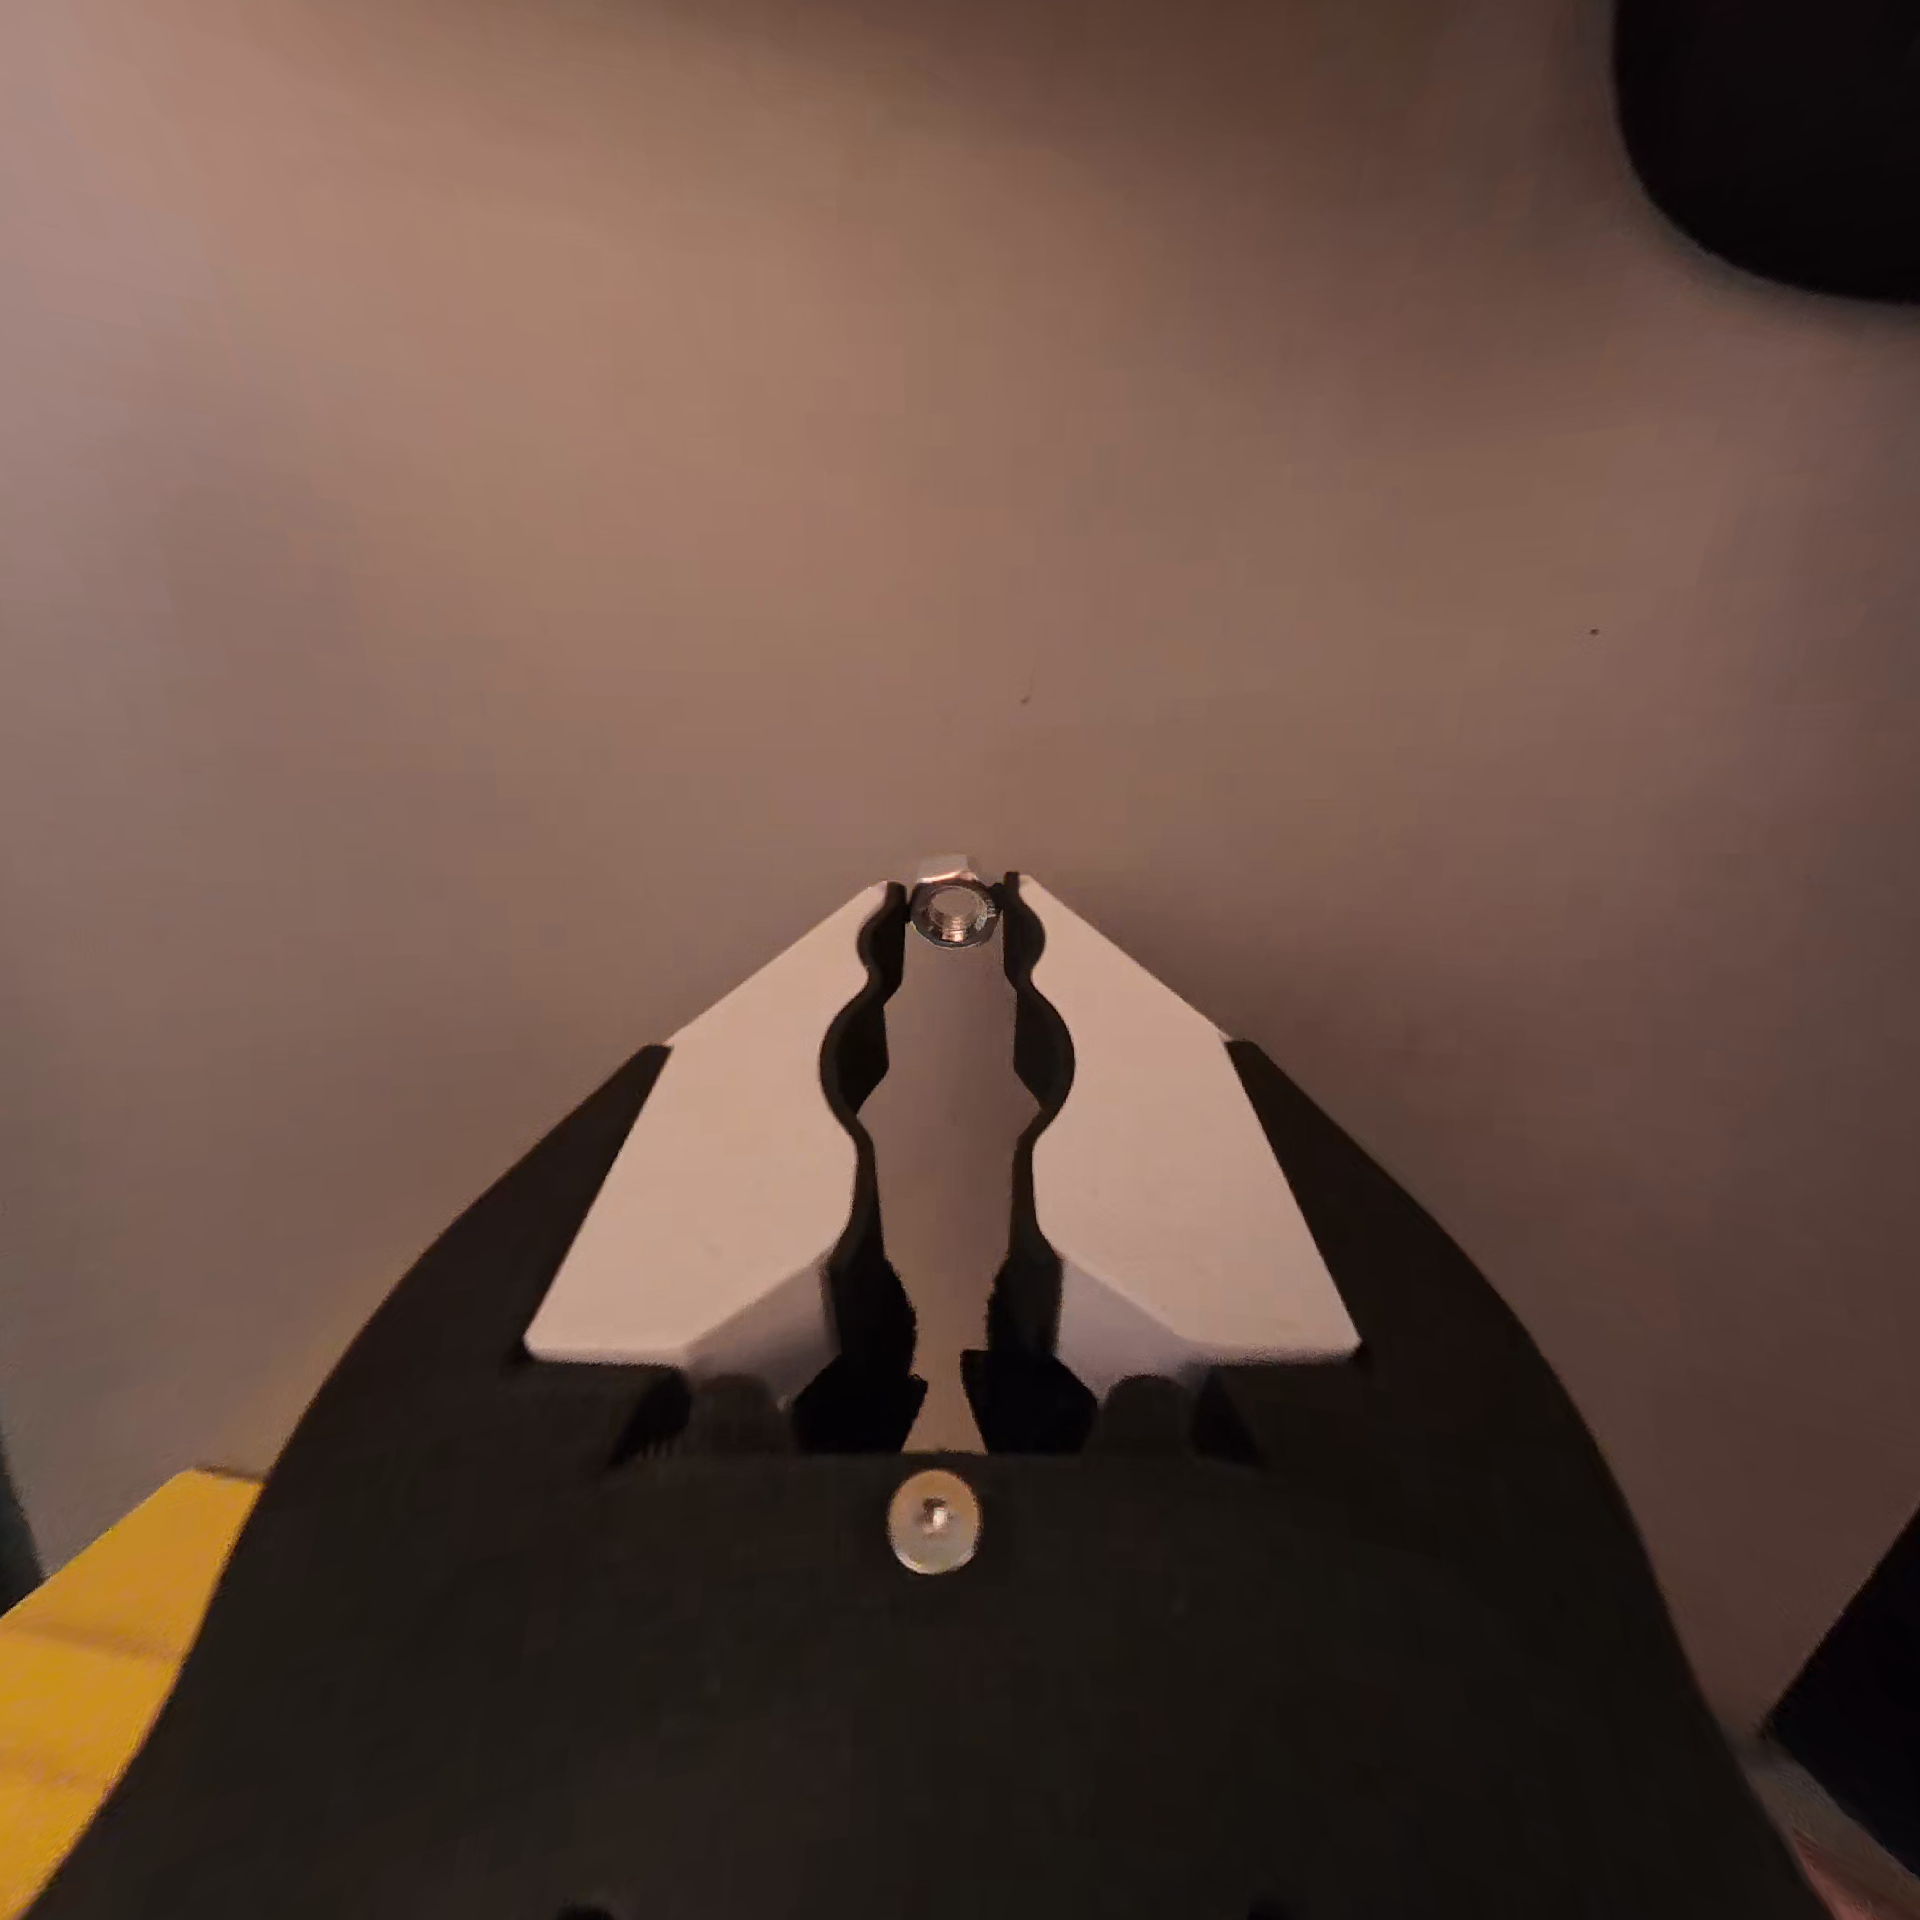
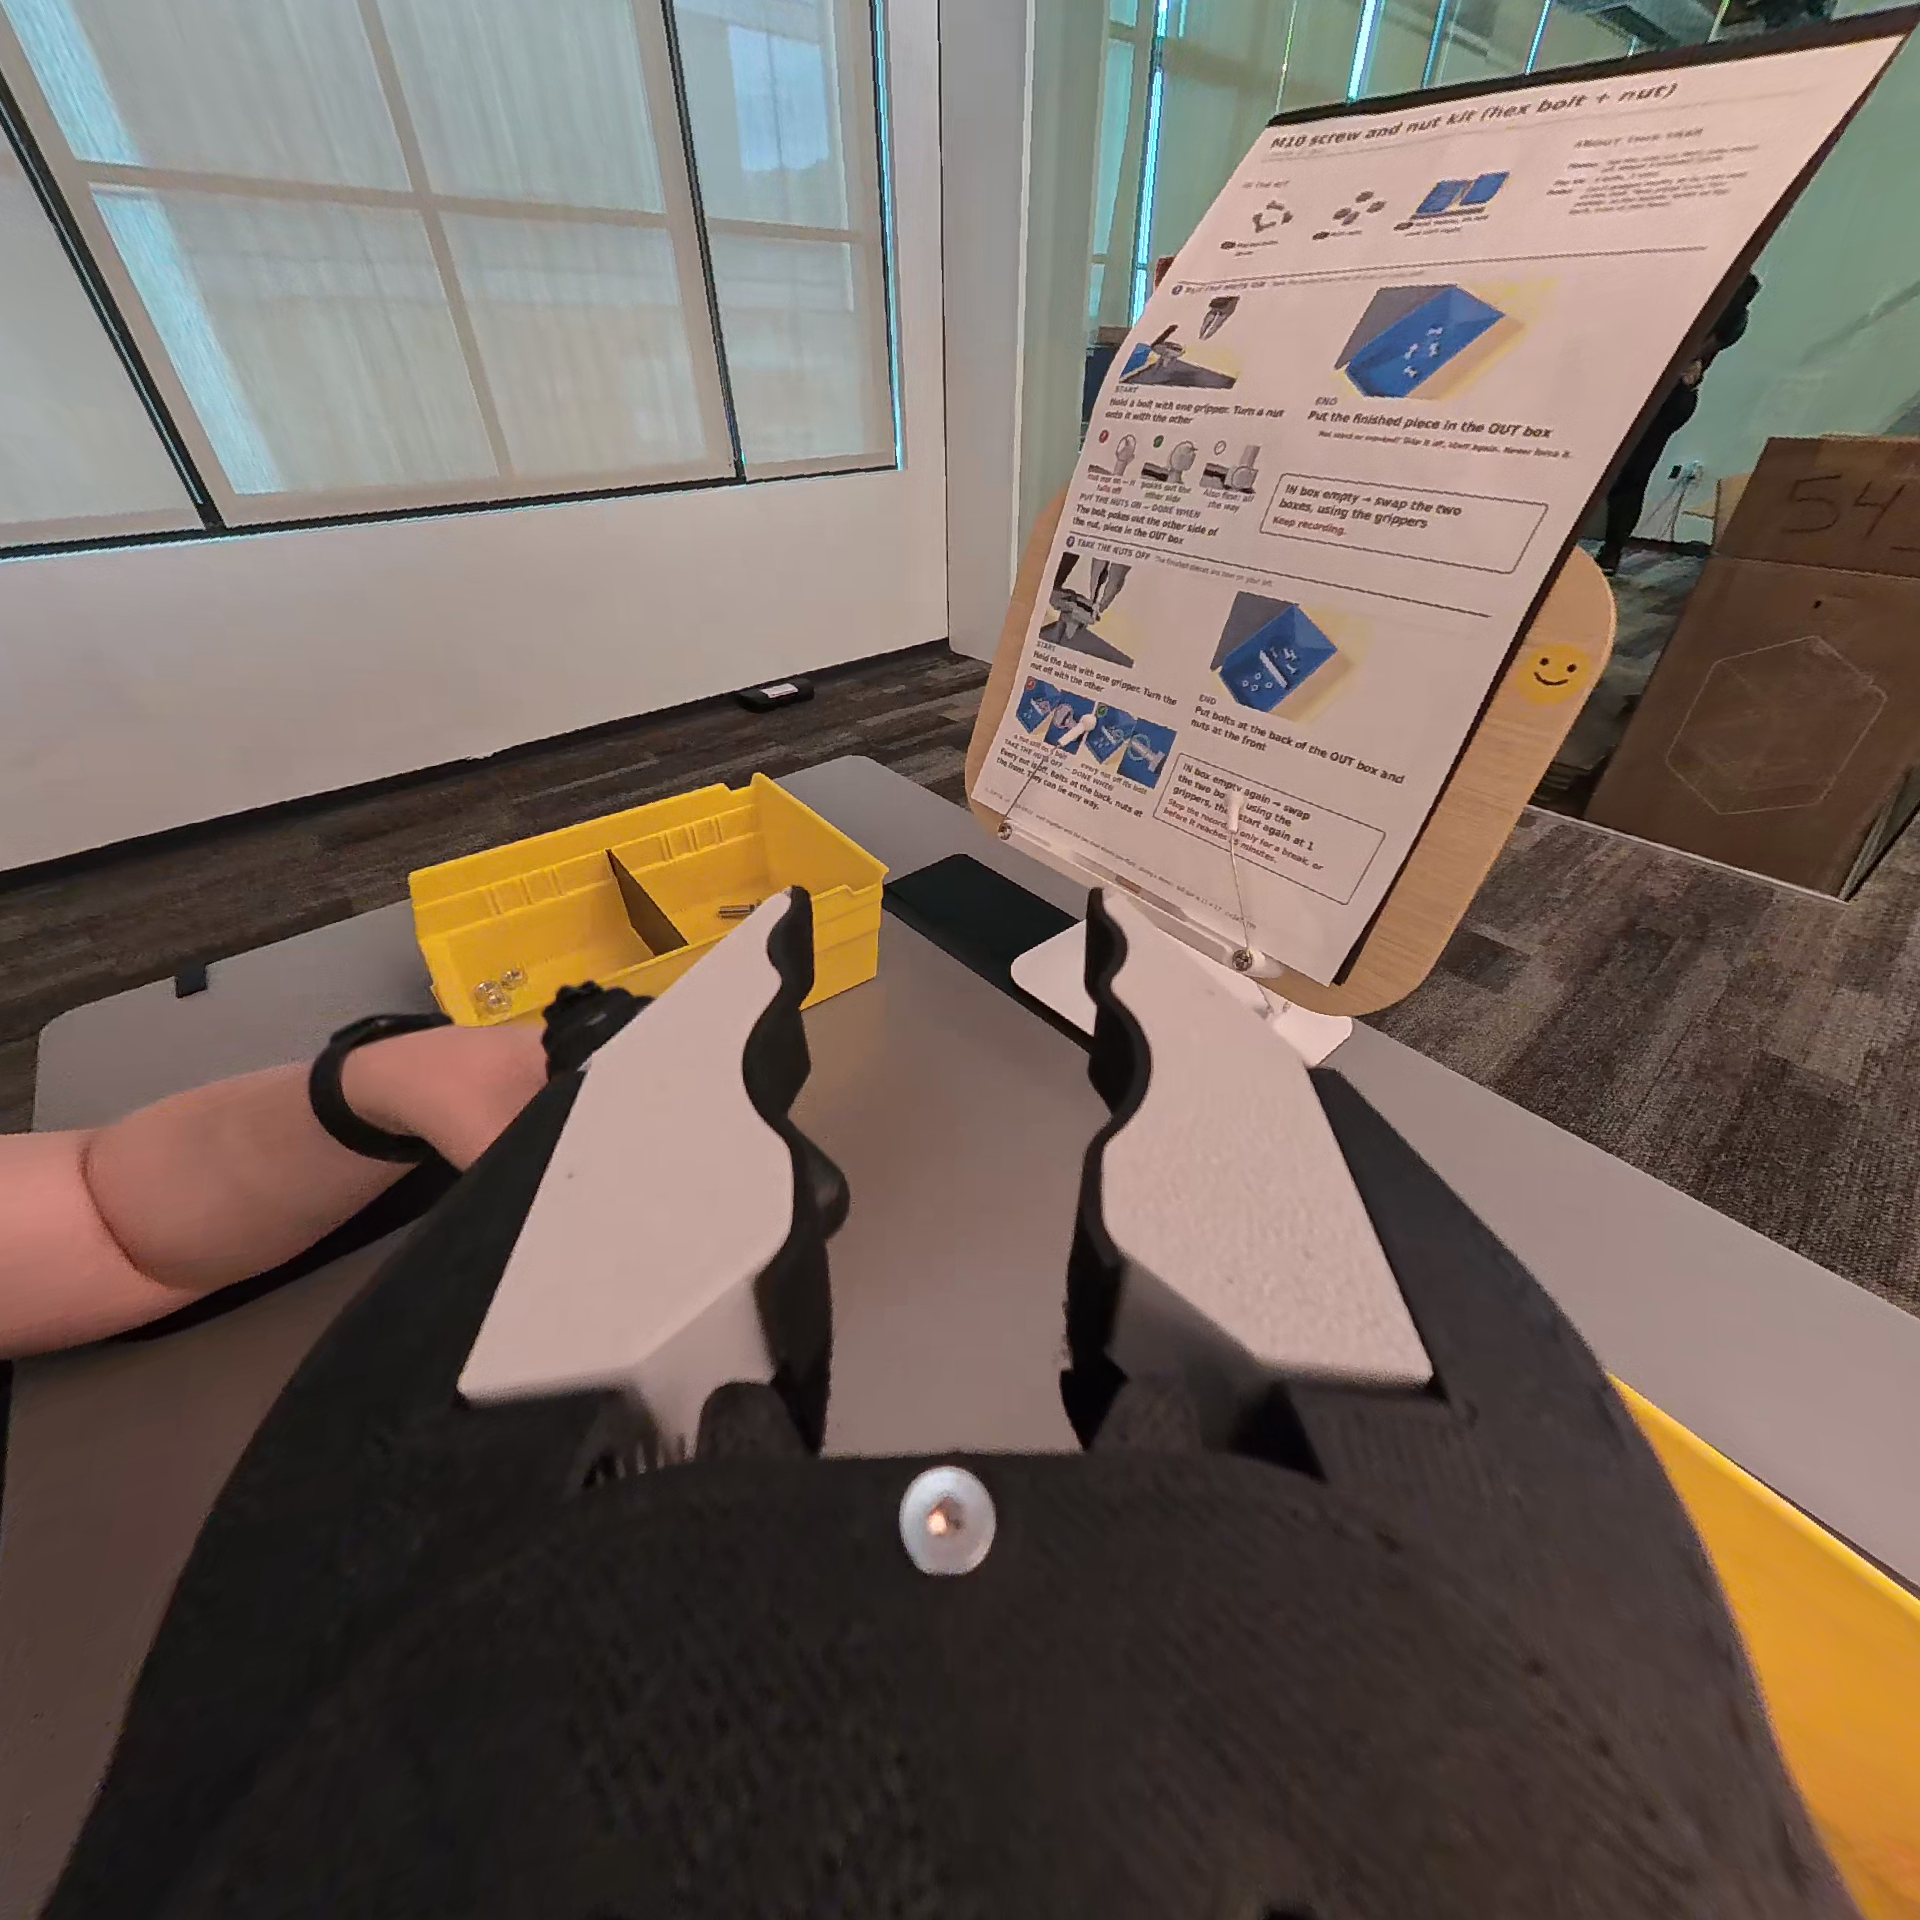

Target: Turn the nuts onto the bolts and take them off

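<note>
In the left wrist view my left gripper (image 1: 951,896) is shut on a small silver bolt (image 1: 950,918), held at the very fingertips and seen end-on, with a hex nut (image 1: 943,865) showing around and behind it, above the grey table (image 1: 935,468). My right gripper (image 2: 940,914) is open and empty, held above the table (image 2: 935,1091). A yellow divided box (image 2: 821,935) stands beyond it, with a few nuts (image 2: 497,992) in its near-left compartment and one bolt (image 2: 736,912) in the far one.
A person's hand (image 2: 260,1174) with a black strap reaches in from the left. An instruction sheet (image 2: 1351,499) on a stand rises at the back right. A second yellow box edge (image 2: 1787,1621) lies at the lower right and also shows in the left wrist view (image 1: 104,1662). Dark objects (image 1: 1787,145) border that view. About 30 cm separates my left fingertips from my right.
</note>
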